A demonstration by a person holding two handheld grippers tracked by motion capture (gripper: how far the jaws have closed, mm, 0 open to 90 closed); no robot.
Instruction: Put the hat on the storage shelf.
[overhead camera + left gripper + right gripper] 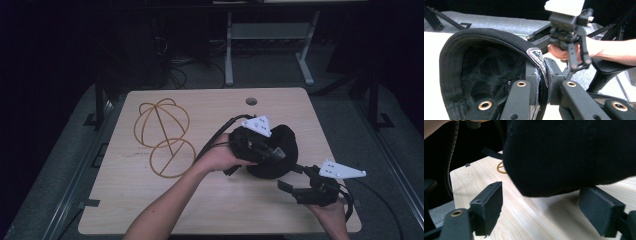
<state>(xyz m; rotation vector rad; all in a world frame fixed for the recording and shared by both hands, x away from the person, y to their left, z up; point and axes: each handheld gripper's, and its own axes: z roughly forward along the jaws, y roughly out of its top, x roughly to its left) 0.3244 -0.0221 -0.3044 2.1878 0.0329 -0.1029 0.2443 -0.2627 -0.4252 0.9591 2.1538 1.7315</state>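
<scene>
A black cap (pixel 286 144) hangs just above the right half of the light wooden table (pixel 210 200). My left gripper (pixel 272 152) is shut on the cap's rim. In the left gripper view its jaws pinch the rim beside a small woven label (pixel 537 56), and the cap's dark inside (pixel 474 65) faces the camera. My right gripper (pixel 290 187) is open, low at the near right, just short of the cap. In the right gripper view the cap's fabric (pixel 574 152) hangs above and ahead of the open gripper (pixel 544 202), with nothing between the pads.
A gold wire frame (pixel 162 137) of loops lies on the table's left half; part of the wire frame (pixel 501 168) peeks out behind the cap. A round cable hole (pixel 251 101) sits near the far edge. Cables trail from both grippers. A metal stand (pixel 230 50) is beyond the table.
</scene>
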